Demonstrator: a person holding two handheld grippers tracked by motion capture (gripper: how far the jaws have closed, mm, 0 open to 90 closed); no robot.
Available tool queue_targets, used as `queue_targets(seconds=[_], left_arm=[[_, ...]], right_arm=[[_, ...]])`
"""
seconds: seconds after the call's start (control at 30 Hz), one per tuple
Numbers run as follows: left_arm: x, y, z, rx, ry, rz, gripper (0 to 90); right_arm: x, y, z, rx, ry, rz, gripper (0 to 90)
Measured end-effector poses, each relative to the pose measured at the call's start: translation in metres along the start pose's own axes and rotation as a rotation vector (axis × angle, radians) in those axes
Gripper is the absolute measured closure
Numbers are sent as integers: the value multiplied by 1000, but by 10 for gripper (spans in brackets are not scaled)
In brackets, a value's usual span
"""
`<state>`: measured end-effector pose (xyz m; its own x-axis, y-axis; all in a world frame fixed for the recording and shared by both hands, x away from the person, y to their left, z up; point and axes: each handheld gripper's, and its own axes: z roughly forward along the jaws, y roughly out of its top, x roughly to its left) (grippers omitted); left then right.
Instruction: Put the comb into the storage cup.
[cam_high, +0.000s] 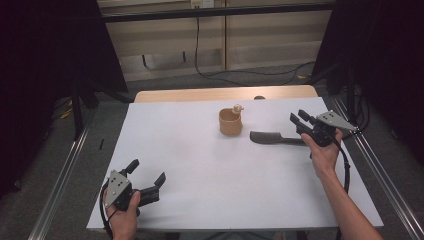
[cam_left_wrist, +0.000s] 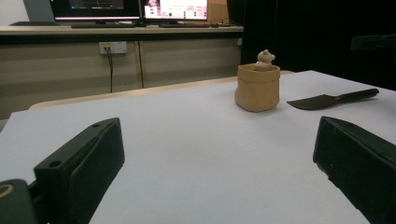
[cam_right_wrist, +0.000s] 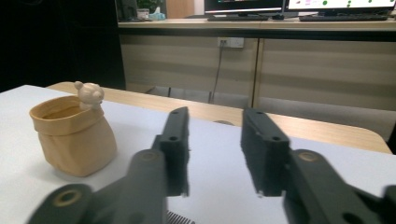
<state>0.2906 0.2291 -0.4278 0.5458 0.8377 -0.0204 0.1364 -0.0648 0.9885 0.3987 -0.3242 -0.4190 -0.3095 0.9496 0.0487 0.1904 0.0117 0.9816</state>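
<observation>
Near edge, high view: left gripper (cam_high: 148, 176) held low over the white rectangular worktop (cam_high: 200, 165) at its near left corner, jaws spread wide, nothing between them. Same in left gripper view: both black jaws far apart at the bottom corners, bare white surface between.

Mid worktop, right side: black flat-bladed spatula with a long dark handle (cam_high: 272, 138) lying flat on the white surface, blade end toward the centre, handle running toward the right hand. Right gripper (cam_high: 300, 118) held just above and beyond the handle end, tips pointing toward the far left. Contact between gripper and handle: cannot tell from the high view. In right gripper view, jaws partly drawn together, a clear gap left between the pads, nothing pinched; a ridged dark edge just visible at the bottom of the frame beneath the jaws.

Further in, just left of the spatula blade and apart from it: small tan soft-sided pot with a rolled rim (cam_high: 230, 122), upright, roughly centre of the worktop toward the far edge. Pale bear-shaped figure (cam_high: 238, 107) perched at the pot's rim on the far right side; in left gripper view, figure's head rising above the rim.

Beyond: strip of light wood table edge behind the white surface, then grey floor, trailing black cable, beige cabinet fronts.
</observation>
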Motion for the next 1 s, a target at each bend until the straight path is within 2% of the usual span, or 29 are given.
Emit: queue_targets(seconds=[0.03,0.33,0.53,0.63,0.73,0.83,0.93,1.0], left_arm=[[0,0,0,2,-2,2,21],[0,0,1,2,-4,2,21],[-1,-1,2,15,-2,13,21],[-2,-1,2,12,-5,15,21],[-1,-1,2,7,-1,8,21],[-1,-1,1,5,-3,5,21],[0,-1,2,10,-5,3,22],[0,-1,1,7,-4,-2,22]], right_arm=[[-1,1,0,17,12,-4,737],[-2,1,0,46,51,-12,900],[0,3,1,56,68,2,900],[0,5,2,70,65,-6,900],[-3,6,2,114,59,-3,900],[-5,6,5,169,76,-16,900],[-7,6,8,208,91,-5,900],[-8,7,9,240,81,3,900]])
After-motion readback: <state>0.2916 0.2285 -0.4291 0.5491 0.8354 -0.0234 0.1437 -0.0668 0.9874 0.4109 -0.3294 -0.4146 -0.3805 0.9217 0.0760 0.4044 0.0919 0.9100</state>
